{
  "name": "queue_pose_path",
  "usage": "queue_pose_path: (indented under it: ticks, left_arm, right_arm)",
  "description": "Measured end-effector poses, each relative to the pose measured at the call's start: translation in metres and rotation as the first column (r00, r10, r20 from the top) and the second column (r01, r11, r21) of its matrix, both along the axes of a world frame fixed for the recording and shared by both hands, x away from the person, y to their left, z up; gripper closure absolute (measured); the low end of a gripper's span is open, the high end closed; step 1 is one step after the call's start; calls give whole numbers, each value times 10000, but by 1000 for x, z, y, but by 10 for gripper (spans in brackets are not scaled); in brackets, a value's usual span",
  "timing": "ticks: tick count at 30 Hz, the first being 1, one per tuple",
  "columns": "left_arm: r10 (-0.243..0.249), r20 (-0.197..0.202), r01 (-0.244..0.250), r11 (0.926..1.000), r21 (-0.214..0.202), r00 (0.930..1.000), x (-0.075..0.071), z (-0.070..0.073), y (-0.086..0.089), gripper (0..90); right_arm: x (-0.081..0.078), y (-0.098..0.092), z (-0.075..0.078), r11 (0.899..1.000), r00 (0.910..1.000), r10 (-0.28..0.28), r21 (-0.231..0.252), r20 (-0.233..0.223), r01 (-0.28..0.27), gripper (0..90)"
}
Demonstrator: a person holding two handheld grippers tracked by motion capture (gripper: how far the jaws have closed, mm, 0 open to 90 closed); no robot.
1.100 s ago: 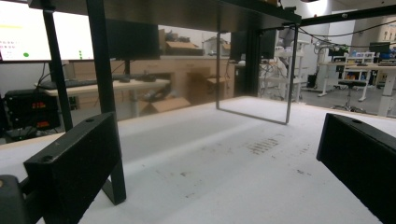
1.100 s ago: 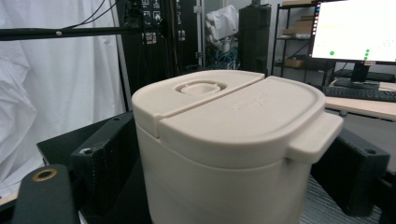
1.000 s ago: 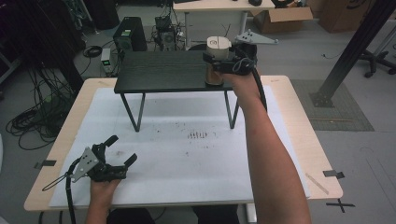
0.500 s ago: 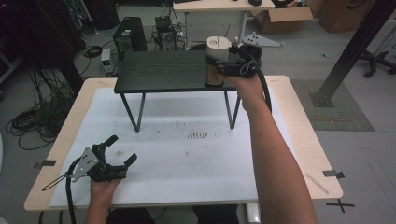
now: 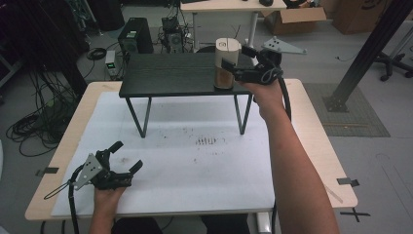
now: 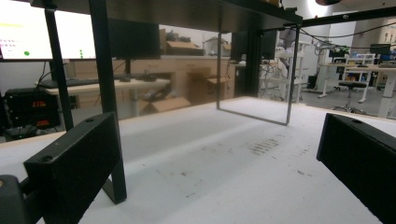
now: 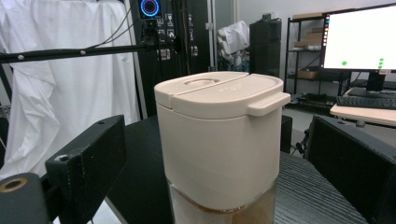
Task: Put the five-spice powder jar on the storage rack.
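Canister [image 5: 227,63] stands on black shelf [image 5: 170,75], right gripper [image 5: 234,73] just opened, jaws off it, likely released after placing. Left gripper [image 5: 127,158] idle, open on table [image 5: 195,170]. Right gripper view: canister [image 7: 219,144] between spread jaws, untouched.

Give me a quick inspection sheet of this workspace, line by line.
Surface: white table top, faint dark marks mid-board; black shelf on thin legs at the back.
Job's things: beige lidded canister upright on the shelf's right end.
Clutter: nothing seen.
Grippers: right gripper at the canister, jaws just been opening, canister between them, gaps either side; left gripper open above the front-left.
Cables: one trails from each gripper; tangle on the floor at left.
Surroundings: desks, monitors, cardboard boxes.
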State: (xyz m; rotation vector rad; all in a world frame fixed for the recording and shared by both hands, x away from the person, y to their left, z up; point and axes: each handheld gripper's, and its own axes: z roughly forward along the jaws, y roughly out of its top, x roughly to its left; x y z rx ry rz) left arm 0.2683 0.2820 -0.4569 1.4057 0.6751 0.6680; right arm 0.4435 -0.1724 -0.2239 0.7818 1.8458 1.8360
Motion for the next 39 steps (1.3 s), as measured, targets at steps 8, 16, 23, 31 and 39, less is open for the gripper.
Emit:
queue_pose_path:
  ticks: [8, 16, 23, 31, 39]
  left_arm:
    - [0, 18, 0, 10000, 8, 10000, 0, 0, 0, 2]
    - [-14, -15, 14, 10000, 27, 10000, 0, 0, 0, 2]
    - [-12, -18, 12, 10000, 31, 10000, 0, 0, -1, 2]
    - [3, 20, -3, 10000, 55, 10000, 0, 0, -1, 2]
    - [-12, 44, 12, 10000, 68, 10000, 0, 0, -1, 2]
  right_arm:
    - [-11, -9, 1, 9998, 9995, 141, 99, 295, -144, 5]
    - [-22, -21, -3, 9999, 9991, 61, 94, 422, -65, 0]
    - [-33, -31, -6, 10000, 9982, -13, 29, 600, 11, 0]
    - [-47, -38, -10, 10000, 9966, -52, -5, 817, 52, 0]
    - [-60, -43, -18, 10000, 9963, 31, -82, 862, -24, 0]
